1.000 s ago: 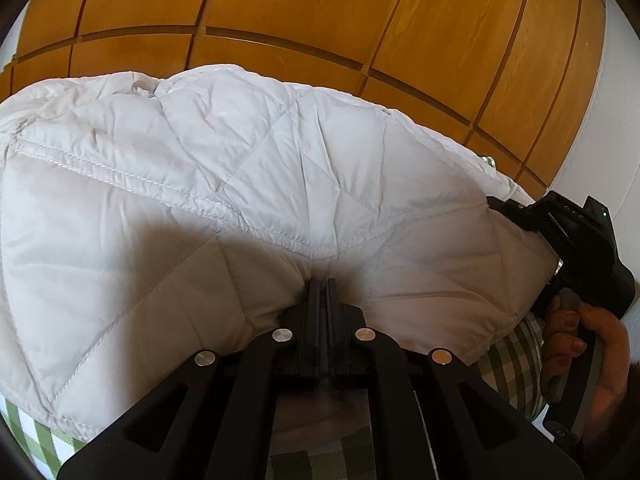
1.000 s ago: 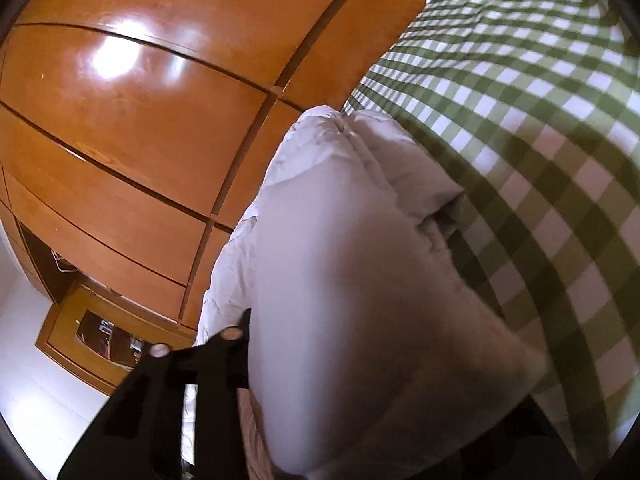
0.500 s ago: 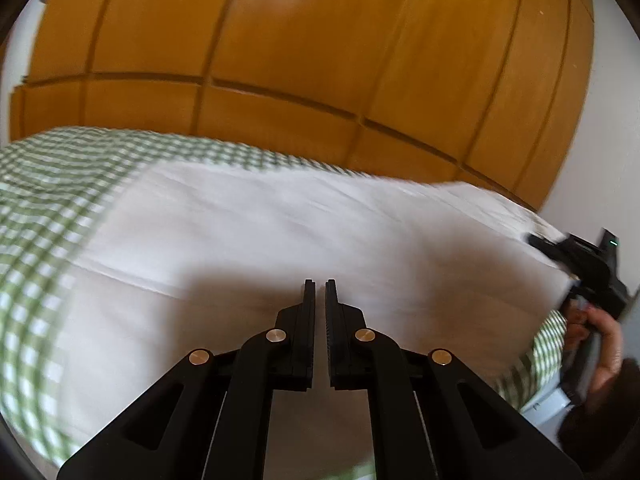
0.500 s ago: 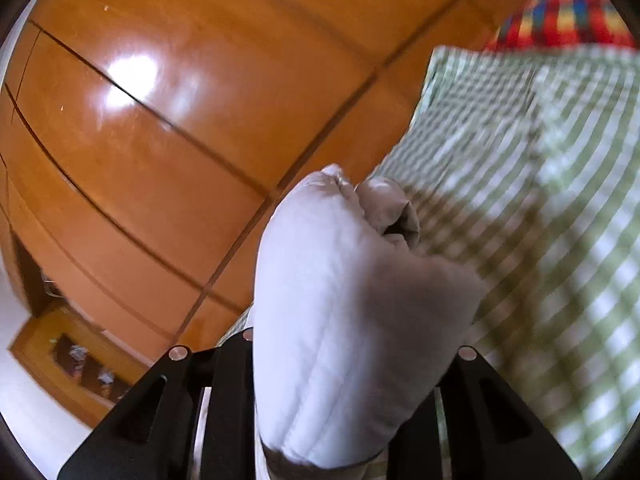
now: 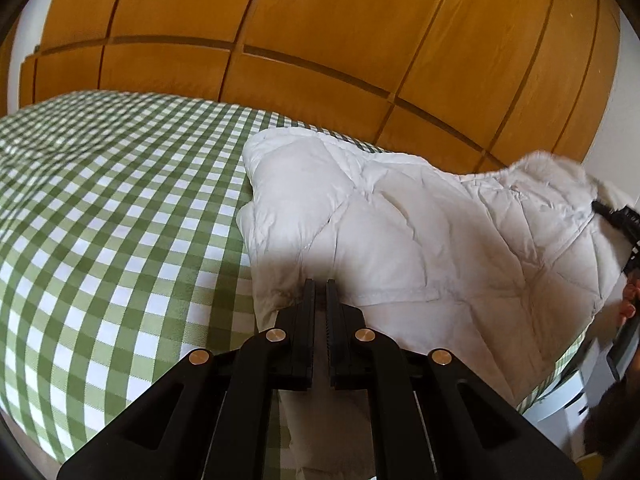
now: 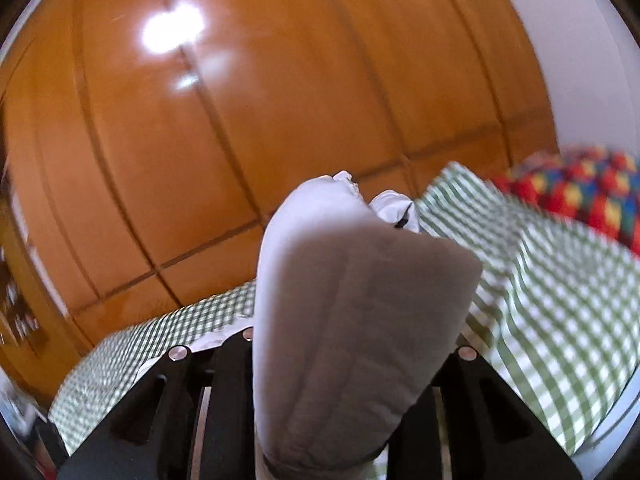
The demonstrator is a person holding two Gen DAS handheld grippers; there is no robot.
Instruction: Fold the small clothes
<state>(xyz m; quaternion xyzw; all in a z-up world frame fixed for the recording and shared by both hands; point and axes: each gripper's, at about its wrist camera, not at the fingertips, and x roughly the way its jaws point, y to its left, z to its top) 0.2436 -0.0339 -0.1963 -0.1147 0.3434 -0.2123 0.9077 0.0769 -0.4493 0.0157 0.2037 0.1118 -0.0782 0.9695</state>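
In the left wrist view, the black two-finger left gripper (image 5: 319, 286) is reaching up from the bottom centre of the frame, its fingers standing almost together with only a narrow slit between them, and their tips are sitting at the near, shadowed edge of the white quilted puffy garment (image 5: 420, 236); whether any cloth is caught in that slit cannot be told. The garment is lying across the right half of the frame on the green-and-white checked bed cover (image 5: 112, 216), its rounded folded edge facing the middle of the frame and its far right corner rising toward the right edge. There a bit of the black right gripper (image 5: 624, 220) is showing against that raised corner, with the fingers of a hand (image 5: 628, 308) just below it at the right edge. Beyond the bed, the glossy orange-brown wooden wardrobe panels (image 5: 320, 20) are filling the whole upper part of the frame. In the right wrist view, the right gripper (image 6: 352, 360) is rising from the bottom of the frame with its fingers spread wide around a thick bunched roll of the white garment (image 6: 352, 300), which is filling the gap between them and hiding the fingertips. Behind it the checked cover (image 6: 540, 280) is stretching to the right, blurred, with a multicoloured checked cloth (image 6: 580, 192) at the right edge, and the wooden panels (image 6: 280, 100) are covering the upper frame.
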